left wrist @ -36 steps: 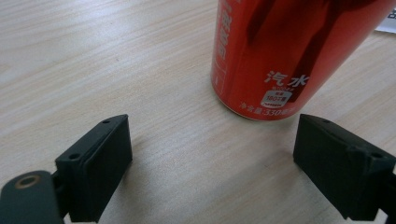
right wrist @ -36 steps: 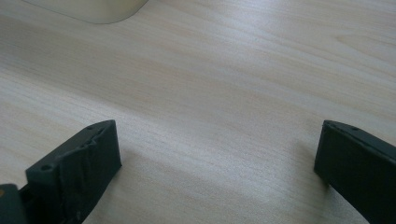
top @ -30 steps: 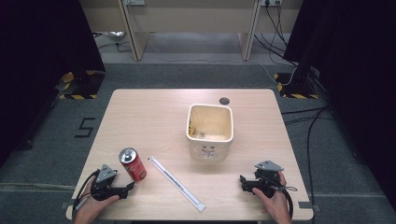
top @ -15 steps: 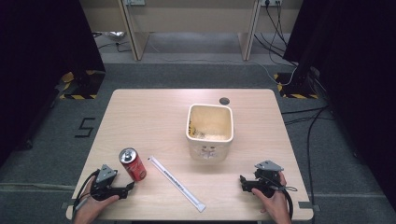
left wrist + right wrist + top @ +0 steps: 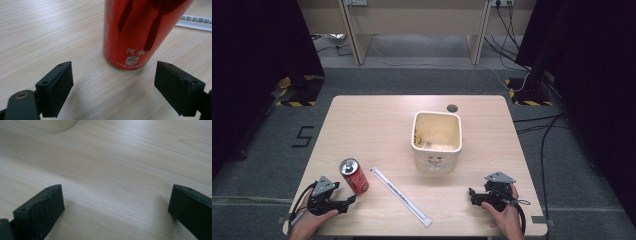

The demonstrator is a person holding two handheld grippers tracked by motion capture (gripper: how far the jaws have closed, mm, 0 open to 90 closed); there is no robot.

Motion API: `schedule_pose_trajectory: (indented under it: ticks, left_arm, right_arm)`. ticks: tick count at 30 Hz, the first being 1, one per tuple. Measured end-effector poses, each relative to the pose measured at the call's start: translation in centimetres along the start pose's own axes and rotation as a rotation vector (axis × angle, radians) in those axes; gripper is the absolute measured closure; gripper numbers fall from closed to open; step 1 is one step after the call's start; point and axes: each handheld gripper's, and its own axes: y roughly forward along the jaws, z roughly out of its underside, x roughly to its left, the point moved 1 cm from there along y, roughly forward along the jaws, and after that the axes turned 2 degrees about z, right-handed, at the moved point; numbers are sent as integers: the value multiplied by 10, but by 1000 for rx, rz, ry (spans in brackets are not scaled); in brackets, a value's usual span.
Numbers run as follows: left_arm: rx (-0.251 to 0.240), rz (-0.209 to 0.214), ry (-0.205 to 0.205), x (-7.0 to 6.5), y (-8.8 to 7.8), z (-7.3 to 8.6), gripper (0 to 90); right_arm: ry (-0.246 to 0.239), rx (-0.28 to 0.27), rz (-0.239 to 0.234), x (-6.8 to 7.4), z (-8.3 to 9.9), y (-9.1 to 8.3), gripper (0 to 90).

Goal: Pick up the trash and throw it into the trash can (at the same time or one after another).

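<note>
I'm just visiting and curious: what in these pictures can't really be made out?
- Red can, left gripper view: its top is cut off by the upper edge.
- Cream bin, high view: the specks inside are too small to identify; in the right gripper view only a corner shows.
- Wrapped straw, high view: its print is too small to read.
- Right gripper, high view: the hand hides part of it.

Even overhead light, soft shadows, dark surroundings, close-ups slightly blurred
</note>
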Motion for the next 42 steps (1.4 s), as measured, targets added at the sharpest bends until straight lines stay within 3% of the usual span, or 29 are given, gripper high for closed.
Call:
schedule_pose_trajectory:
  ticks: [15, 18, 28, 42]
  left_arm:
    - [-50, 36, 6, -11, -12, -13, 151]
    - [-32, 38, 10, -13, -13, -17, 152]
    - [-80, 36, 25, -16, -22, -35, 152]
    - [-94, 34, 41, -17, -23, -54, 152]
  right_arm:
    - [-1, 0, -1, 0, 0, 0, 2]
    - [-1, 0, -1, 0, 0, 0, 2]
    - [-1, 0, -2, 0, 0, 0, 1]
    - [-1, 0, -2, 0, 0, 0, 1]
